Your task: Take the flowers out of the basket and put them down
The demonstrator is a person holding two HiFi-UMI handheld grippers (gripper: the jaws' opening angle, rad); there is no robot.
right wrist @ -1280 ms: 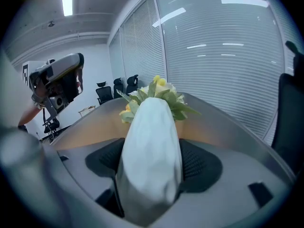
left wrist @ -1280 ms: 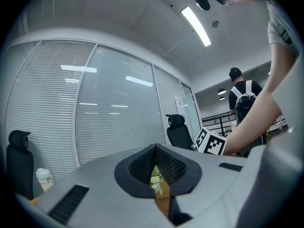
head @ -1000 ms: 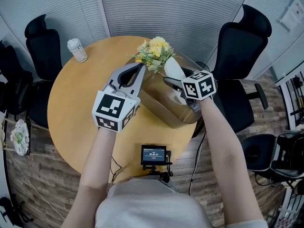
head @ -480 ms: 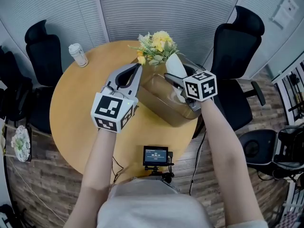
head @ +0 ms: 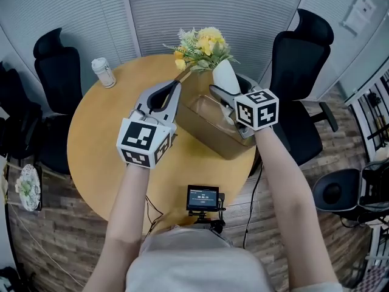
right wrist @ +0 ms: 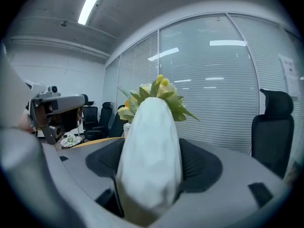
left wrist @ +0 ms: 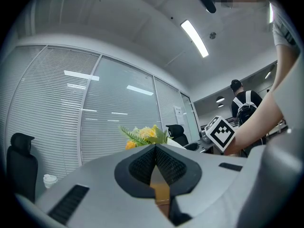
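The bunch of yellow and orange artificial flowers with green leaves (head: 203,43), wrapped in a white paper cone, stands upright in the upper middle of the head view, over the far end of the basket. The right gripper (head: 223,91) grips the white cone: in the right gripper view its dark pads press on both sides of the wrap (right wrist: 149,146), jaws spread wide around it, with the blossoms rising above. The cone's lower end is hidden behind this gripper.

The glossy, brownish translucent box-shaped basket (head: 209,126) sits just below, at the centre of the frame, on the round light-wood table (head: 97,139). The left gripper (head: 175,90) has its jaws closed together, pads meeting in the left gripper view (left wrist: 155,148); its tips lie at the basket's upper left corner, and whether they pinch the rim cannot be told.

A white lidded cup (head: 103,73) stands at the table's upper left edge. Black office chairs stand at left (head: 58,62) and upper right (head: 298,59). A small black screen on a stand (head: 202,198) sits at the table's near edge.
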